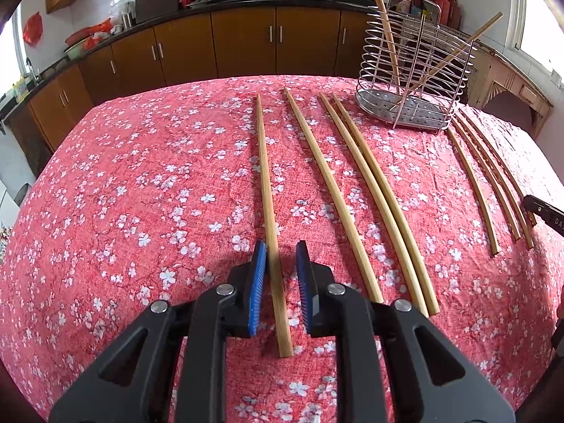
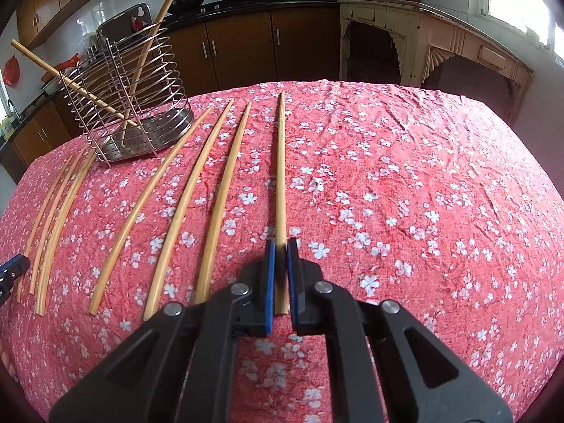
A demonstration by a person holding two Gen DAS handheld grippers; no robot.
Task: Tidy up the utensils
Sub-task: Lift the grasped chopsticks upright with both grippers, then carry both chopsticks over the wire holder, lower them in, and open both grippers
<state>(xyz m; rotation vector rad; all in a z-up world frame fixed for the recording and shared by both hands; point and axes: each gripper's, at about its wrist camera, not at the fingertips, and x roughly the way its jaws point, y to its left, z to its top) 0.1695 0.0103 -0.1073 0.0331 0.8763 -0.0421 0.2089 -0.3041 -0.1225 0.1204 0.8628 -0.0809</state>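
Observation:
Several bamboo chopsticks lie in a row on the red floral tablecloth. A wire utensil holder stands at the far side with two chopsticks leaning in it; it also shows in the right wrist view. My left gripper is open, its blue pads straddling the leftmost chopstick near its thick end. My right gripper is shut on the rightmost chopstick, which still lies along the cloth.
Wooden kitchen cabinets and a counter with woks run behind the table. A pale old cabinet stands at the right. The other gripper's tip shows at each view's edge.

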